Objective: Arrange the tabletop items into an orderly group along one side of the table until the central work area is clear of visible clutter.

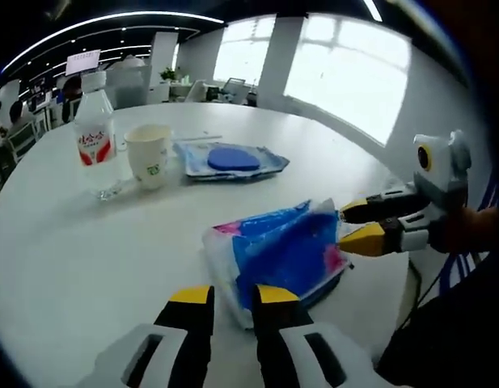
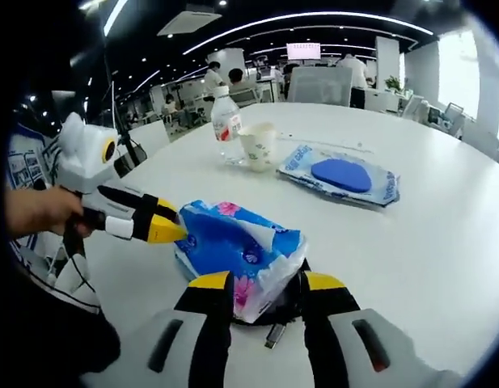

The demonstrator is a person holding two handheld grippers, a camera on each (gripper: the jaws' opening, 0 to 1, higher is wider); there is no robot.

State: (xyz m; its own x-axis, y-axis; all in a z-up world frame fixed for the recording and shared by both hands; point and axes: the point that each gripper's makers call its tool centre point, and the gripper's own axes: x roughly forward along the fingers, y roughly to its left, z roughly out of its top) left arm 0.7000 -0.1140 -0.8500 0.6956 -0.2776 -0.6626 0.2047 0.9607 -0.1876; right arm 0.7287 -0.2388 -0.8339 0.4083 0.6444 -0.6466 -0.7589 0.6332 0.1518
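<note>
The tissue pack (image 1: 285, 255), blue with pink and white print, lies on the white table (image 1: 87, 259) between the two grippers, near the table's edge. In the right gripper view the right gripper (image 2: 267, 281) has its yellow-tipped jaws on either side of the pack's near end; the white wrapper bulges up between them, so the jaws are clamped on the pack. The left gripper (image 1: 231, 295) shows in the left gripper view with its two jaws close together and only a narrow gap between them; the right-hand jaw tip overlaps the pack's near corner, and nothing sits inside the gap. Whether that tip touches the pack I cannot tell.

In the right gripper view the left gripper comes in from the left, held by a hand (image 2: 35, 212), its yellow tips just at the pack's far end. In the left gripper view the right gripper enters from the right, its tips against the pack's right end.

Well apart, further across the table, stand a bottle (image 1: 95, 137) with a red-and-white label whose writing is too small to read, a paper cup (image 1: 148, 155) with a small green mark just beside it, and a flat wipes pack (image 1: 230, 159) with a blue oval patch.
</note>
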